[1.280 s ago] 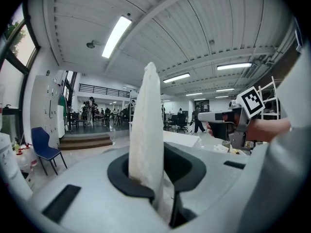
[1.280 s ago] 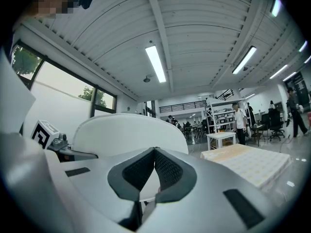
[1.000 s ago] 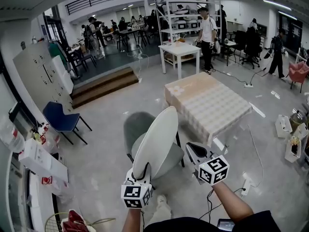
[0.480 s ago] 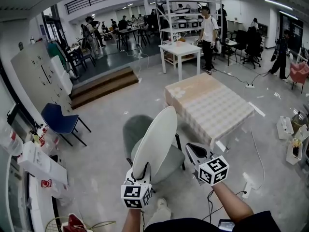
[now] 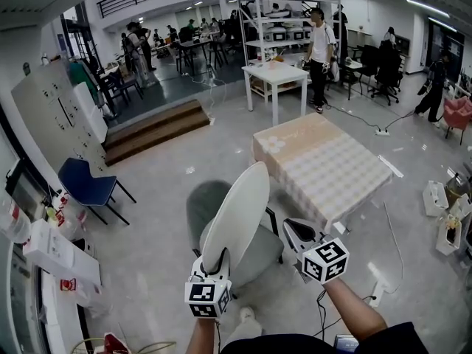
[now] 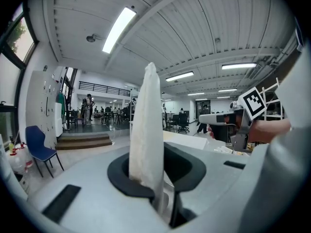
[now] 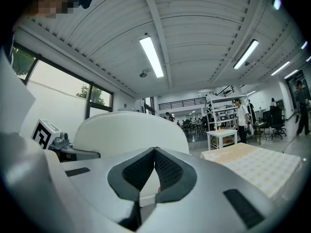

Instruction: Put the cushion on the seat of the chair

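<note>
Pinching the white cushion (image 5: 240, 212) by its near edge, the left gripper (image 5: 216, 262) holds it upright over the grey chair (image 5: 193, 201), not yet on the seat (image 5: 259, 255), so the step looks like the carry-in. The right gripper (image 5: 296, 232), jaws pressed together and empty, hangs just right of the cushion. Next the cushion likely needs tipping flat and lowering onto the seat before release.

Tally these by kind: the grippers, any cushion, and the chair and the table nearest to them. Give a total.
grippers: 2 (left gripper, right gripper)
cushion: 1
grey chair: 1
cloth-covered table: 1
Total: 5
</note>
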